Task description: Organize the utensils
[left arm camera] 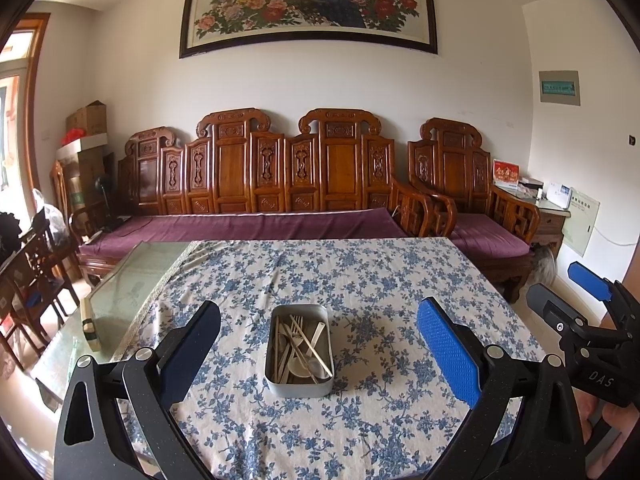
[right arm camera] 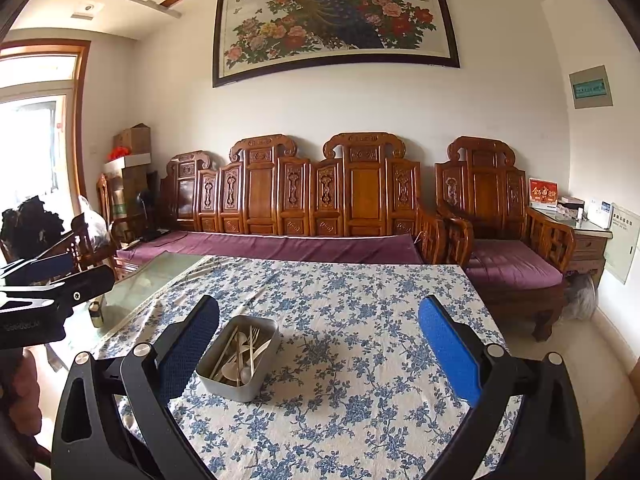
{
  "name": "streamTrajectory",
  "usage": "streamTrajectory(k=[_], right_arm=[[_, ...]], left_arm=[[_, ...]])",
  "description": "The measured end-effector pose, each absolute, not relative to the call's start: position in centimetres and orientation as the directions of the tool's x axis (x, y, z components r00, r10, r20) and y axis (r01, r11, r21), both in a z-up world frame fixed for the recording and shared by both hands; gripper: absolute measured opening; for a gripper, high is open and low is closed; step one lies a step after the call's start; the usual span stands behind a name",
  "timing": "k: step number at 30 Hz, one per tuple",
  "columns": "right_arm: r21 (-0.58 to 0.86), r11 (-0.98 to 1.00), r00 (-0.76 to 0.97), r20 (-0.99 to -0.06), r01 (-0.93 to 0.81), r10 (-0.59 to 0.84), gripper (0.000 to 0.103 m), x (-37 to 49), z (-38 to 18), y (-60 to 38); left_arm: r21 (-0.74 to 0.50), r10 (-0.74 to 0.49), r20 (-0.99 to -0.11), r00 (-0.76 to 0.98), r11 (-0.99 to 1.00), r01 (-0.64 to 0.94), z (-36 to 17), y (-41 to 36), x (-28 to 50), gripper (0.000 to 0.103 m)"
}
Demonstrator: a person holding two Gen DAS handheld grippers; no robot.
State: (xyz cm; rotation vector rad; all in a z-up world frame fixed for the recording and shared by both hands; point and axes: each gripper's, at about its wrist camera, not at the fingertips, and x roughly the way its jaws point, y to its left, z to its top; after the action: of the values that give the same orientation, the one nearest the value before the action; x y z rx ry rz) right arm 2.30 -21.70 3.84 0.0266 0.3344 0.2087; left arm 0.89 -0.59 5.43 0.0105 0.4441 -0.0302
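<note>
on floral tablecloth (left arm camera: pixel 360 280), centre of table: metal tin (left arm camera: pixel 299 350) holding pale utensils (left arm camera: pixel 300 346), forks, spoons, chopsticks jumbled inside. left gripper (left arm camera: pixel 318 334) hovers near side of tin, jaws wide apart, empty. right gripper (right arm camera: pixel 318 334) to right of tin, jaws spread, empty. carved wooden sofa (left arm camera: pixel 260 176) at far side.

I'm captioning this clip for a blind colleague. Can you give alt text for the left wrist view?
A rectangular grey metal tin holding pale forks, spoons and chopsticks sits on a blue-flowered white tablecloth, framed by the open left gripper. The open right gripper hovers at the right edge; a carved wooden sofa stands behind.
</note>
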Motion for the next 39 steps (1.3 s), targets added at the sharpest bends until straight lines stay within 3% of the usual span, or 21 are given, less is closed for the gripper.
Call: streamTrajectory(k=[39], right_arm=[[0.065, 0.981, 0.926, -0.322, -0.185, 0.196, 0.100, 2.08, 3.51, -21.75]], left_arm=[[0.006, -0.036, -0.428, 0.903, 0.999, 0.042, 5.30, -0.58, 0.69, 0.095]])
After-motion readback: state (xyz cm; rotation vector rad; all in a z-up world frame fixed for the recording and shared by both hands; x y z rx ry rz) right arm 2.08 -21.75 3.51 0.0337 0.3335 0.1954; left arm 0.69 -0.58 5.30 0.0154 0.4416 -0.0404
